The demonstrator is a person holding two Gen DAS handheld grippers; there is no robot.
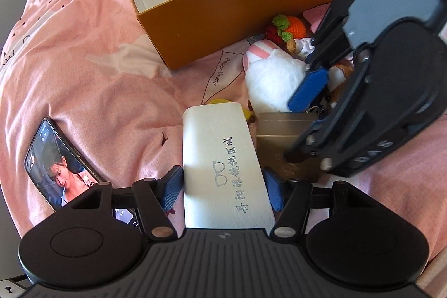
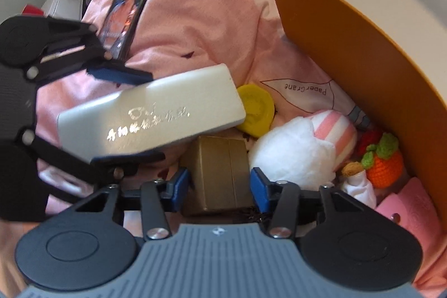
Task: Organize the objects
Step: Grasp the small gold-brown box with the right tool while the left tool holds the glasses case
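Left gripper clamped on a white glasses case, raised over the pink bedspread, right gripper spread wide around a gold box, pads not touching, orange box ahead-right of it.

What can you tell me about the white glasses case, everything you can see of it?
The white glasses case is a long, flat, rounded box with a smooth, slightly shiny shell. Its top carries a silver glasses drawing and a line of Chinese characters. It is closed. The left gripper holds it by its long sides, lifted above the pink bedding. Its far end hangs over a yellow toy and a gold box.
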